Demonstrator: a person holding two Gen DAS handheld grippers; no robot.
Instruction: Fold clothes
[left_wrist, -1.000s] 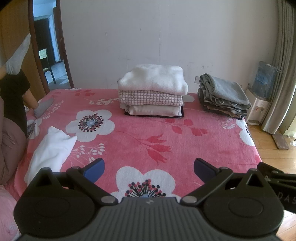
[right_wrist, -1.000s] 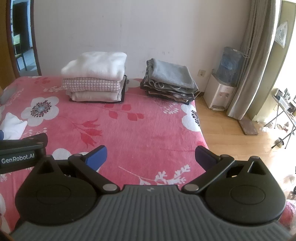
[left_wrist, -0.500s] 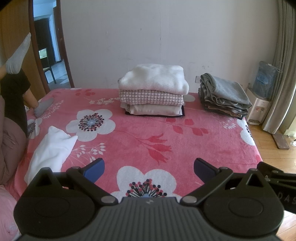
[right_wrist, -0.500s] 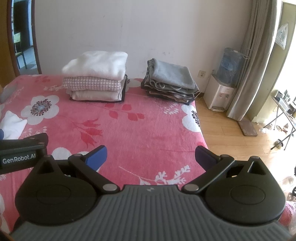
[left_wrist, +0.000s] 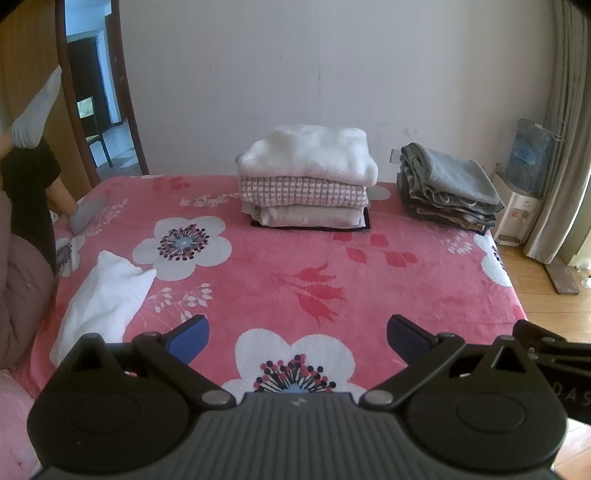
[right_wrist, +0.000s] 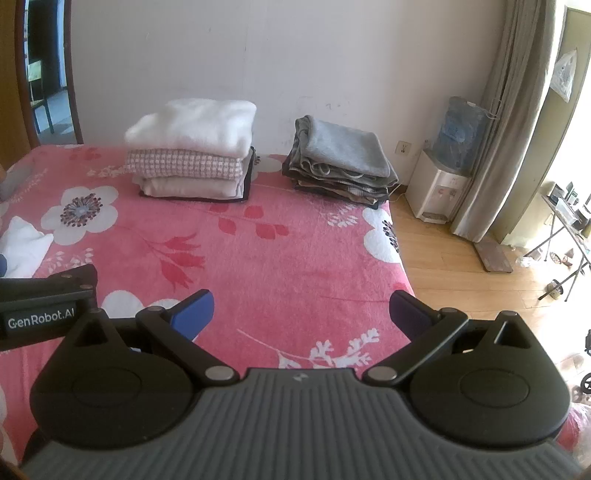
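both the left gripper (left_wrist: 297, 334) and the right gripper (right_wrist: 302, 309) hover with jaws spread wide and empty over the pink floral bedspread (left_wrist: 295, 258). an unfolded white garment (left_wrist: 103, 295) lies near its left edge, partly cut off in the right view. two folded stacks, white-topped (left_wrist: 308, 177) and grey (left_wrist: 447, 188), sit by the wall. a person's legs (left_wrist: 29, 173) are cropped at far left.

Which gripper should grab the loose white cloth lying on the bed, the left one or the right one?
Probably the left gripper. The white cloth lies just beside its blue finger, while in the right wrist view it sits far off at the left edge, beyond the left gripper's body. Both grippers, including the right gripper, are open and empty.
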